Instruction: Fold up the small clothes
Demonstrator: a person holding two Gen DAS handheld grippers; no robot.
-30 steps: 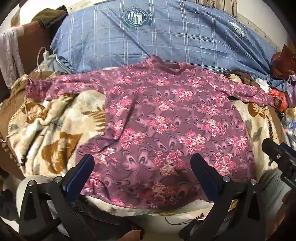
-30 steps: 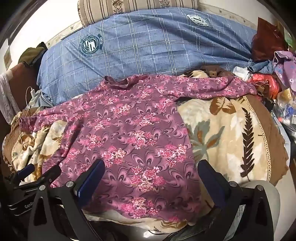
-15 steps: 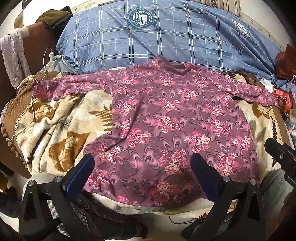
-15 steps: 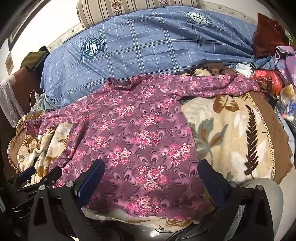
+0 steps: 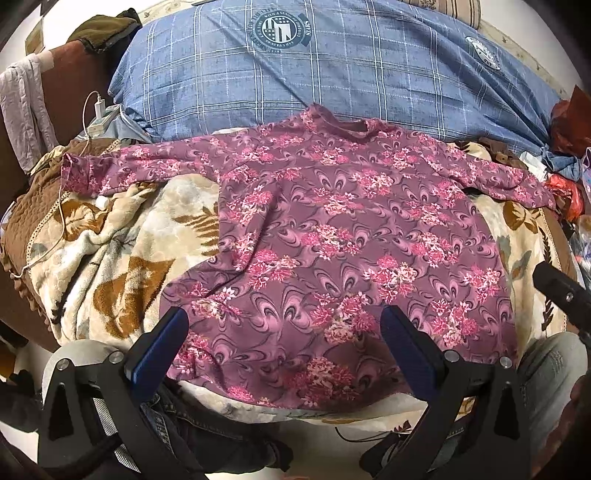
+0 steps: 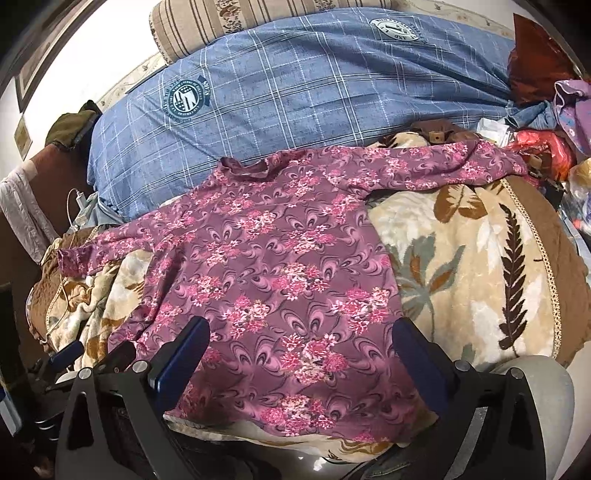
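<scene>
Left wrist: shirt (image 5: 351, 236) beyond gripper (image 5: 284, 339).

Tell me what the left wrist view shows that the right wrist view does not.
Only the left wrist view shows the person's grey knee at lower right. Only the right wrist view shows the striped pillow and the dark fern leaf on the blanket. Both share the floral shirt spread flat, the blue plaid duvet, and an open claw, left and right.

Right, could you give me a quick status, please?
Left gripper and right gripper open, empty. Floral top spread flat, unfolded. White cable crosses left sleeve.
</scene>
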